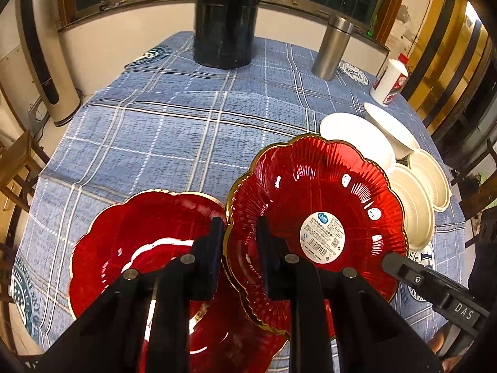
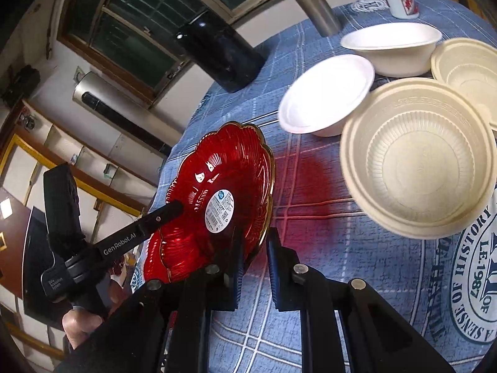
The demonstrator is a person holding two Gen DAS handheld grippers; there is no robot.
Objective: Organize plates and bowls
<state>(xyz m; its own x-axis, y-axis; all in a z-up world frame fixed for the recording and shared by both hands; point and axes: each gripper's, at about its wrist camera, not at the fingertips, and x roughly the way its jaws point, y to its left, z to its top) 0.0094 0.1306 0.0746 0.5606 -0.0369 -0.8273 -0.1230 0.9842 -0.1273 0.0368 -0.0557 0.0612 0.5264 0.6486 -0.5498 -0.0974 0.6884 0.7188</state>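
Observation:
A red scalloped glass plate with a gold rim and a white sticker (image 1: pixel 316 217) is lifted and tilted; it also shows in the right wrist view (image 2: pixel 217 199). My left gripper (image 1: pixel 240 248) straddles its left rim, one finger on each side. My right gripper (image 2: pixel 253 258) straddles its opposite rim; its finger (image 1: pixel 400 267) shows in the left wrist view. A second red plate (image 1: pixel 136 239) lies flat on the table below left. Two white bowls (image 2: pixel 326 93) (image 2: pixel 394 46) and two cream ribbed bowls (image 2: pixel 416 158) (image 2: pixel 466 71) stand to the right.
The table wears a blue checked cloth (image 1: pixel 174 124). At its far side stand a black canister (image 1: pixel 225 18), a steel flask (image 1: pixel 332 46) and a white bottle with a red label (image 1: pixel 389 84). Wooden chairs (image 1: pixel 15 168) stand at the left.

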